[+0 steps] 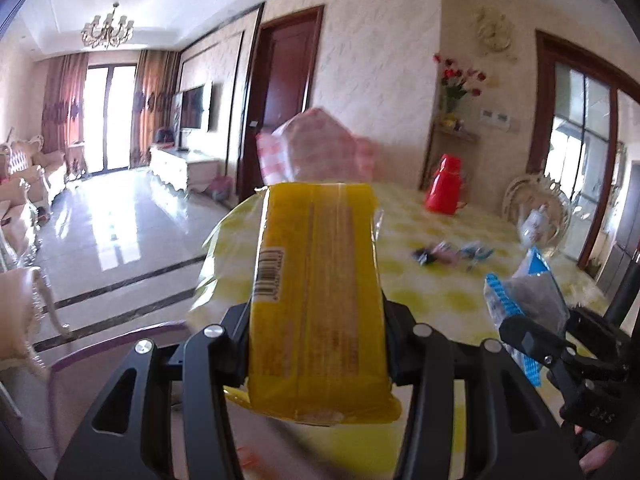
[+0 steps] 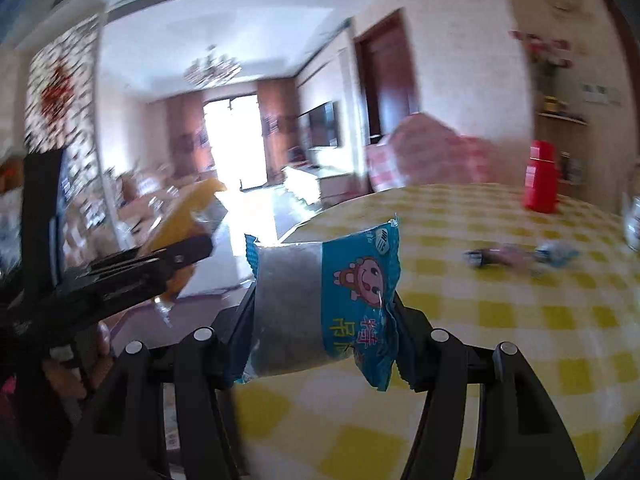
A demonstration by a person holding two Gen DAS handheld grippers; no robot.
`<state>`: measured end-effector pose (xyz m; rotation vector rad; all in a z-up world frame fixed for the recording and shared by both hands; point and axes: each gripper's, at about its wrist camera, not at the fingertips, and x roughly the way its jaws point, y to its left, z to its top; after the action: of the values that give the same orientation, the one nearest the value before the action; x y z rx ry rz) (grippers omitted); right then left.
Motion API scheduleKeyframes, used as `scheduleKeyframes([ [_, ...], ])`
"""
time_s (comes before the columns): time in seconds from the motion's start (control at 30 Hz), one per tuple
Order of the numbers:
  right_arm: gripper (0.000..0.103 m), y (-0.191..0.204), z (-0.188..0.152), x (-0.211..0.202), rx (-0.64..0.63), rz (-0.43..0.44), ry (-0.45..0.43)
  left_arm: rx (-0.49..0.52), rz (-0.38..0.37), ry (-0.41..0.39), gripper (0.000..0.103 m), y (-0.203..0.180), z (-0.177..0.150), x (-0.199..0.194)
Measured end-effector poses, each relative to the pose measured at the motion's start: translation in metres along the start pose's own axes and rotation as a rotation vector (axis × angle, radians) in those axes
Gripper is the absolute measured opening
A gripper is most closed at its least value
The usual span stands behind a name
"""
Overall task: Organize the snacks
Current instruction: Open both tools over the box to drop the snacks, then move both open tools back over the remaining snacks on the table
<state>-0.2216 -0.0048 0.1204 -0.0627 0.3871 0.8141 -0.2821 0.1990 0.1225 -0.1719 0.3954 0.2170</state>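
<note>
Left wrist: left gripper [image 1: 316, 320] clamps yellow packet [image 1: 316, 280] (right gripper [image 2: 324, 312] pinches blue snack [image 2: 324, 300]).

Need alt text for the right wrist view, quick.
The right gripper is shut on a blue snack packet, held above a yellow-checked table. The left gripper holds a yellow packet at left; small wrapped sweets and a red flask sit farther back.

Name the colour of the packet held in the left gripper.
Yellow packet, clearest in the left wrist view.
</note>
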Motion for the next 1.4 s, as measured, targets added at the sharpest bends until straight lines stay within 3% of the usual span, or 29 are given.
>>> scheduleKeyframes([
  [0.27,0.058,0.101,-0.021,0.053,-0.148,0.196,0.165,-0.008,0.088,0.165,0.048,0.084,-0.015,-0.005],
  [0.4,0.063,0.132,-0.033,0.074,-0.196,0.268,0.250,0.024,0.125,0.298,0.050,0.116,-0.029,0.007],
  [0.43,0.066,0.138,-0.036,0.079,-0.200,0.303,0.281,0.024,0.130,0.338,0.059,0.122,-0.033,0.011],
  [0.47,0.079,0.143,-0.040,0.087,-0.206,0.340,0.330,0.027,0.142,0.372,0.066,0.127,-0.037,0.014],
  [0.5,0.086,0.143,-0.042,0.089,-0.207,0.336,0.335,0.025,0.185,0.377,0.083,0.132,-0.038,0.015],
  [0.53,0.087,0.140,-0.042,0.088,-0.203,0.315,0.315,0.021,0.224,0.360,0.090,0.133,-0.036,0.014],
  [0.6,0.088,0.129,-0.036,0.083,-0.191,0.266,0.290,0.030,0.262,0.322,0.093,0.134,-0.032,0.008],
  [0.77,0.088,0.077,-0.015,0.054,-0.154,0.142,0.165,0.168,0.375,0.163,0.101,0.081,-0.013,-0.013],
  [0.83,0.088,0.042,-0.010,0.043,-0.114,0.102,0.136,0.204,0.327,0.131,0.101,0.050,-0.001,-0.012],
  [0.87,0.088,0.026,-0.011,0.040,-0.095,0.066,0.131,0.213,0.266,0.124,0.101,0.030,0.005,-0.010],
  [0.97,0.088,-0.034,-0.012,0.033,-0.042,-0.140,0.153,0.244,0.147,0.139,0.101,-0.019,0.021,0.009],
  [1.03,0.088,-0.065,-0.016,0.026,-0.033,-0.236,0.159,0.266,0.072,0.173,0.101,-0.061,0.033,0.036],
  [1.13,0.088,-0.134,-0.019,0.026,0.056,-0.338,0.211,0.302,0.032,0.233,0.101,-0.117,0.047,0.095],
  [1.27,0.088,-0.235,-0.024,0.028,0.242,-0.368,0.248,0.239,-0.023,0.340,0.101,-0.179,0.046,0.197],
  [1.4,0.088,-0.302,-0.032,0.041,0.355,-0.399,0.294,0.128,-0.049,0.395,0.101,-0.209,0.030,0.292],
])
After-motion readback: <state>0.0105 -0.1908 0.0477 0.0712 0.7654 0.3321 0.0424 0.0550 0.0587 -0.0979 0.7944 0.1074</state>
